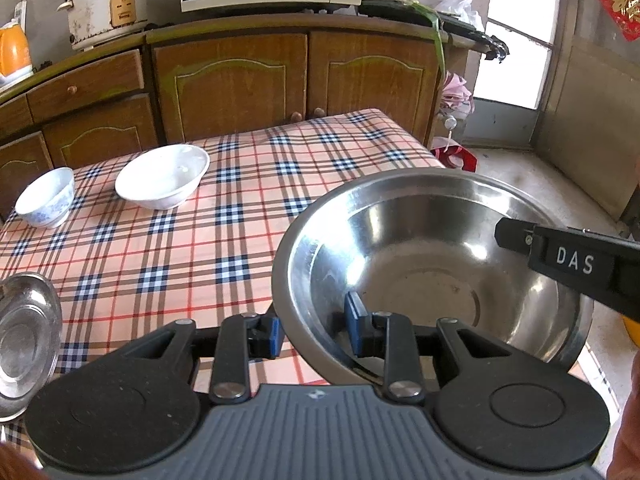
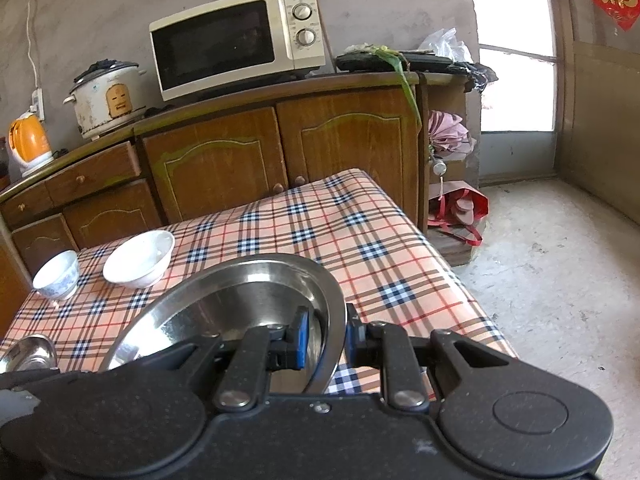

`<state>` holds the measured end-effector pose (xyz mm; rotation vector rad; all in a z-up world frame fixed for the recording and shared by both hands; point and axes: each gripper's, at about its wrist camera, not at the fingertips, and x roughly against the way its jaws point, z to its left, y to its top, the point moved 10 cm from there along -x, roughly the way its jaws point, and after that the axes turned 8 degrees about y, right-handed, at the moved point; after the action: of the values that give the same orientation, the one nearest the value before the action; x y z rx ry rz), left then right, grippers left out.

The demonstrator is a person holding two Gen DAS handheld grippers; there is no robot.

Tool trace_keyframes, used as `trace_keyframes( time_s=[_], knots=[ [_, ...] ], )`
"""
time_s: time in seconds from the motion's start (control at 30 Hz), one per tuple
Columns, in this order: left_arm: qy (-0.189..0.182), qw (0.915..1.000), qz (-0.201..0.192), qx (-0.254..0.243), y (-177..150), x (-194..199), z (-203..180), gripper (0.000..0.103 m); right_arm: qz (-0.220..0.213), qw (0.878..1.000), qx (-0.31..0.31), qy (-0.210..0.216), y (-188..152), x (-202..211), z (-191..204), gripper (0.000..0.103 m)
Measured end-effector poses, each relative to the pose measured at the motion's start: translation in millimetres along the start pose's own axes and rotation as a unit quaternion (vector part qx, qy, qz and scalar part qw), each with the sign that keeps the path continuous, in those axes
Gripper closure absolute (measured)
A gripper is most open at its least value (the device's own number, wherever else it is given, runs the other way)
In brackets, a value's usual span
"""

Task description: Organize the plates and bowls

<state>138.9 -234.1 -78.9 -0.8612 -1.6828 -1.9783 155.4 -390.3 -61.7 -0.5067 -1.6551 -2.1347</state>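
Both grippers, left (image 1: 314, 330) & right (image 2: 323, 340), have fingers clamped on steel basin (image 1: 420, 256) rim, over surface (image 1: 240, 184) edge. Grip's thin — basin could tilt & slip off.

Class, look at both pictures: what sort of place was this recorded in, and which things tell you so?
Most likely a home kitchen or dining corner. A microwave and a rice cooker stand on a wooden cabinet, and bowls sit on a table with a checked cloth.
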Motion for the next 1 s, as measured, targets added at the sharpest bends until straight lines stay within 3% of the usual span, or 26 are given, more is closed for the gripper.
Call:
trace_keyframes(
  time_s=[1.0],
  knots=[
    [0.038,0.999,0.021,0.012,-27,-12,52,0.073,0.039,0.999,0.016,0.03,-37,-29,52,0.08]
  ],
)
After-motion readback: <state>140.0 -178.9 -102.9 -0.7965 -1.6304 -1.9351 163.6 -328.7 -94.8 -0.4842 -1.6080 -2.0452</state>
